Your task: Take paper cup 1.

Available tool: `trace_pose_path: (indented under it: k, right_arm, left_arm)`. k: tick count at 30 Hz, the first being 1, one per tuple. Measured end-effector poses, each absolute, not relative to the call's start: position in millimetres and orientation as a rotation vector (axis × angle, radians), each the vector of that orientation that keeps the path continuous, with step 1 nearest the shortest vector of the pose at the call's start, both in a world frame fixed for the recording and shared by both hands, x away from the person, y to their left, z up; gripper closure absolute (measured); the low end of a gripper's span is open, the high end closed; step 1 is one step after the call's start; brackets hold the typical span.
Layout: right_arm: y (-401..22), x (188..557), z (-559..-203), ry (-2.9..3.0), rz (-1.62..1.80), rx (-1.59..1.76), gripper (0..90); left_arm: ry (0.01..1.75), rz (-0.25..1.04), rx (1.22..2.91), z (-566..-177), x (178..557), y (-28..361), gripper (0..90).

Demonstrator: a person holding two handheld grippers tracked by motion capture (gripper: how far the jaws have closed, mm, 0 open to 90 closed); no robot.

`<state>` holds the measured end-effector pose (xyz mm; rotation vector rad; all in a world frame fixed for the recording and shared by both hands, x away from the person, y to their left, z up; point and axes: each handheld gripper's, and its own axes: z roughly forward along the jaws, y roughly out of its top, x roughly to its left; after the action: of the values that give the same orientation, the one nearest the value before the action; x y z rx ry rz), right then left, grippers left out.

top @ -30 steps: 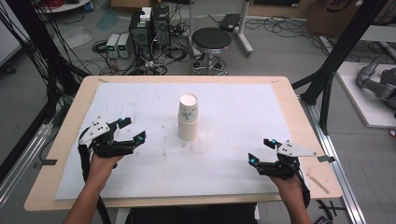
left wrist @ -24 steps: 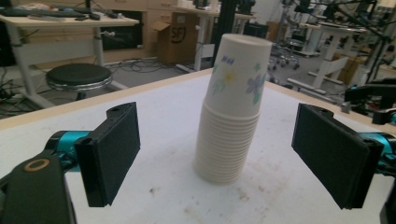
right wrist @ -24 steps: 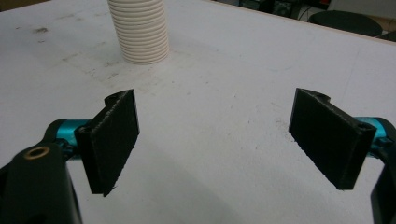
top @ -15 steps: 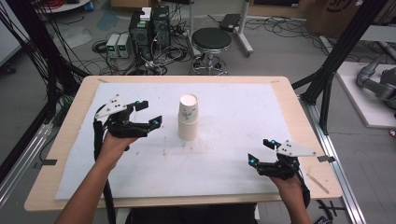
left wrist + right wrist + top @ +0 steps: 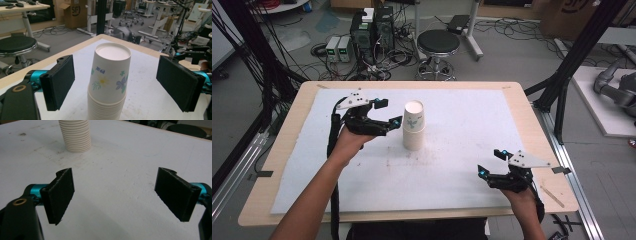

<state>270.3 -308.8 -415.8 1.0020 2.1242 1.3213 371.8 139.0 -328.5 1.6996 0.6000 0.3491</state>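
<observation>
— Left claw (image 5: pixel 387 112): jaws spread wide, gripping nothing. It sits just left of the cup stack (image 5: pixel 413 126), level with the upper part of it. One jaw reaches toward the far side of the stack, the other toward its near-left side; from above I cannot tell whether either tip touches the paper.

— And from the claw's own camera?

— Left gripper view: cup stack (image 5: pixel 109 82) stands upright between the two black pads, clear space on both sides, no contact. Top cup is upside down, its flat base up, with a flower print on the wall; many rims are nested below it.

— Right claw?

— Right claw (image 5: pixel 490 163): near-right part of the bench (image 5: pixel 532 110), well apart from the stack, low over the white sheet (image 5: pixel 462 120). Jaws wide apart, nothing between them. In the right gripper view the ribbed foot of the stack (image 5: pixel 75 136) shows far off at upper left.

— Stack's place on the bench?

— Roughly centre, a little toward the far side, standing on the white sheet, some faint smudges on the sheet near it. Beyond the far edge: a round black stool (image 5: pixel 438 42) on the floor.
</observation>
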Motion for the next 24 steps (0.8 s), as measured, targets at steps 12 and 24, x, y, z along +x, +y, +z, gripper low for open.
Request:
trace_pose_path:
  k: [12, 24]
  right_arm:
    - [-309, 271, -416, 2.129, 1.319, 0.994, 16.4]
    - [-310, 270, -415, 2.126, 1.322, 0.997, 16.4]
  left_arm:
    - [0.605, 0.338, 1.754, -327, 392, 114, 15.2]
    - [0.635, 0.331, 1.814, -340, 409, 91, 16.1]
